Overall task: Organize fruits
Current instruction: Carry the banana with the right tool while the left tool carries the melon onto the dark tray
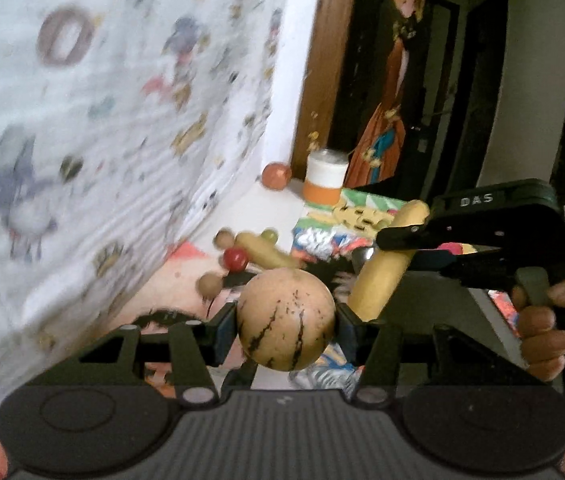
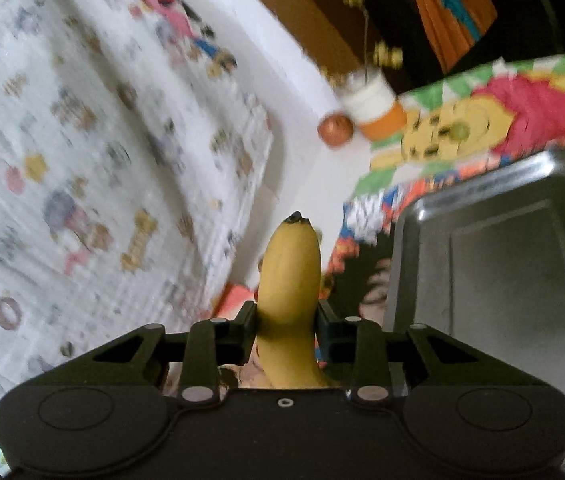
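In the left wrist view my left gripper [image 1: 287,326] is shut on a round tan fruit [image 1: 282,304] with dark streaks, lifted above the mat. To its right, my right gripper [image 1: 388,246] is shut on a yellow banana [image 1: 378,280], with a hand on its handle. The right wrist view shows that banana [image 2: 288,272] standing up between my right gripper's [image 2: 286,322] pads, dark tip pointing away. Further back on the mat lie a second banana [image 1: 262,252], a small red fruit [image 1: 235,260], small tan round fruits [image 1: 208,285] and a green grape [image 1: 269,235].
A dark metal tray [image 2: 522,208] lies on the colourful mat [image 2: 522,112] at the right. An orange fruit [image 2: 335,129] and a white-and-orange jar [image 2: 374,108] stand at the back by the wall. A patterned white cloth [image 2: 82,140] fills the left side.
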Demonstrator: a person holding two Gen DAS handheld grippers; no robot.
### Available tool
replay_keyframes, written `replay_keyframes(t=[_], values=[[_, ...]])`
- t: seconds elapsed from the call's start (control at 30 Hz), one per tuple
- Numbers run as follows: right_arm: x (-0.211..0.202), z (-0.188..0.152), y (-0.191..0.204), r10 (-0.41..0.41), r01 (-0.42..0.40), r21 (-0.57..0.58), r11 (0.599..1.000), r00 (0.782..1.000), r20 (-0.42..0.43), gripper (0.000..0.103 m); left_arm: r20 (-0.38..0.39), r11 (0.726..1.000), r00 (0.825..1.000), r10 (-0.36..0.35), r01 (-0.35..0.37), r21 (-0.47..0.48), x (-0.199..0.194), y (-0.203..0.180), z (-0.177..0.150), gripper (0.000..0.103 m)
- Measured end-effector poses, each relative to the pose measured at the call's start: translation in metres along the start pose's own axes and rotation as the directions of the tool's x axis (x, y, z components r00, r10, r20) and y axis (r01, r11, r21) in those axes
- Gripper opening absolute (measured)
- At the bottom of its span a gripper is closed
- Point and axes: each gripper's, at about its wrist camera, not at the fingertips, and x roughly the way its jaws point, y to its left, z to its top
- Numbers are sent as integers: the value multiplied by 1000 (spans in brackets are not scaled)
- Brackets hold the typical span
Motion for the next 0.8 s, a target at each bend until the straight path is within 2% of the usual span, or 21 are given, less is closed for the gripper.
replay_keyframes(t=[0.13,0.27,0.43,0.6,0.8], values=[[-31,16,-9,-15,15,4,1000,999,48,33,6,1000,1000,-13,13,13,2,-18,16,57],[-59,30,-30,-65,64,7,998,993,95,33,4,998,999,-50,49,34,17,-38,27,57],[-78,43,-63,-156,153,36,988,984,88,33,5,996,997,-71,70,62,43,-68,27,57],[-76,51,-89,-199,197,39,980,979,51,33,-23,987,991,-128,130,96,85,-98,22,57],[-48,69,-113,-223,223,12,975,975,-20,33,-106,977,976,-191,200,79,134,-112,13,57]])
